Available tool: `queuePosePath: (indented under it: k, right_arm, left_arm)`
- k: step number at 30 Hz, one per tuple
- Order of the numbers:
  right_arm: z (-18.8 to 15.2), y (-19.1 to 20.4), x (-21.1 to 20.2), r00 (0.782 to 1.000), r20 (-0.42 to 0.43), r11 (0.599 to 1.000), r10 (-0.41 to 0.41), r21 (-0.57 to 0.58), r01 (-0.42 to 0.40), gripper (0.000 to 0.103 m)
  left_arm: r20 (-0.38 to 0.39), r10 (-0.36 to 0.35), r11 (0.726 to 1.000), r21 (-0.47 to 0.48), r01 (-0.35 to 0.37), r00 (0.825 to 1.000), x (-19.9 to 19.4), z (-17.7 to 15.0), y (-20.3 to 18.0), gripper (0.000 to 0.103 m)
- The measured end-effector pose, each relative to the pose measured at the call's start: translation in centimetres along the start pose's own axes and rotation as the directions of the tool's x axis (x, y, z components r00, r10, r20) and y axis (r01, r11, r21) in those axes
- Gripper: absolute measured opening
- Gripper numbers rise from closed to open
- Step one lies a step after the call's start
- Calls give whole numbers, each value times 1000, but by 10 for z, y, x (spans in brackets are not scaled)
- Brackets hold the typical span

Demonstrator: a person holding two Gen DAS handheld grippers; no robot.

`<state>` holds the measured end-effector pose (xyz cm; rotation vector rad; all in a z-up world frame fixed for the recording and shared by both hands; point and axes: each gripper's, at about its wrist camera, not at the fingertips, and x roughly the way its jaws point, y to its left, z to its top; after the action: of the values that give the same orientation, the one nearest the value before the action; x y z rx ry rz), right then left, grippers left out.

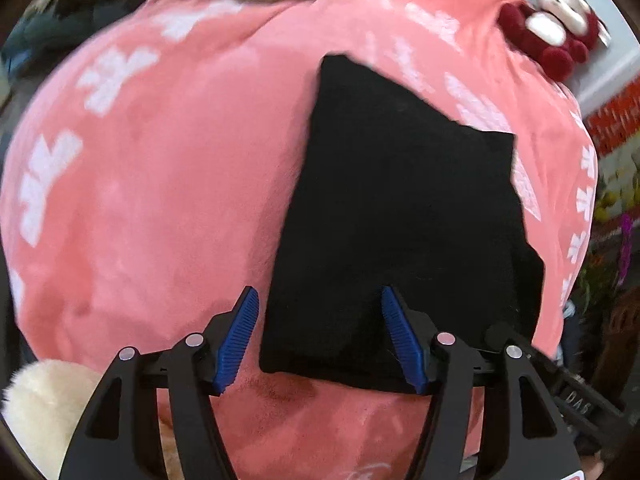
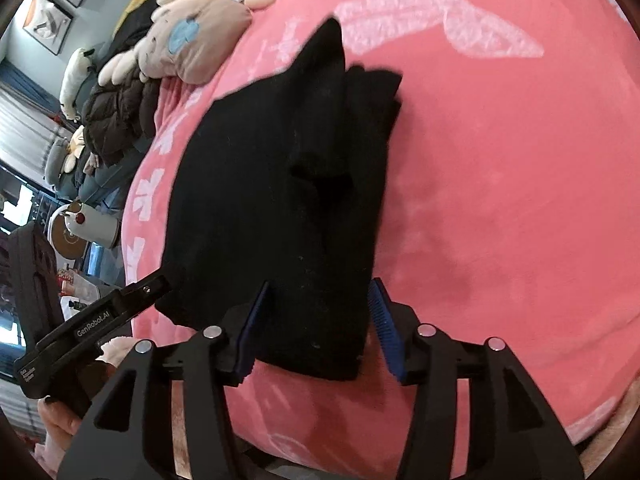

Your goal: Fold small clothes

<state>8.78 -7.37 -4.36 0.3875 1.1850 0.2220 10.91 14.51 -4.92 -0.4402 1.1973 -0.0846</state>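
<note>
A small black garment lies flat, partly folded, on a pink blanket. My left gripper is open, its blue pads either side of the garment's near left corner. In the right wrist view the garment shows a folded layer on its right side. My right gripper is open, its pads straddling the garment's near right corner. The left gripper's body shows at the garment's left edge.
A flower-shaped plush and dark jackets lie at the blanket's far left. A red and white plush sits at the far right, and a cream fluffy item at the near left. Room clutter stands beyond the blanket's edge.
</note>
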Motion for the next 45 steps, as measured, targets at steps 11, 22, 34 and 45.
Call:
queuePosePath:
  k: [11, 22, 34, 45]
  right_arm:
    - [8, 32, -24, 1000, 31, 984, -1, -179, 6, 13]
    - [-11, 4, -30, 990, 71, 987, -119, -103, 126, 29]
    - [24, 8, -49, 963, 239, 989, -128, -47, 144, 36]
    - [76, -7, 5, 991, 127, 994, -29, 108, 16, 15]
  left_arm:
    - [-49, -81, 996, 33, 82, 996, -11, -4, -16, 15]
    - [-57, 98, 986, 139, -90, 994, 4, -24, -39, 33]
    - [-51, 144, 979, 152, -135, 988, 5, -28, -42, 41]
    - [-77, 89, 991, 103, -81, 993, 8, -23, -33, 43]
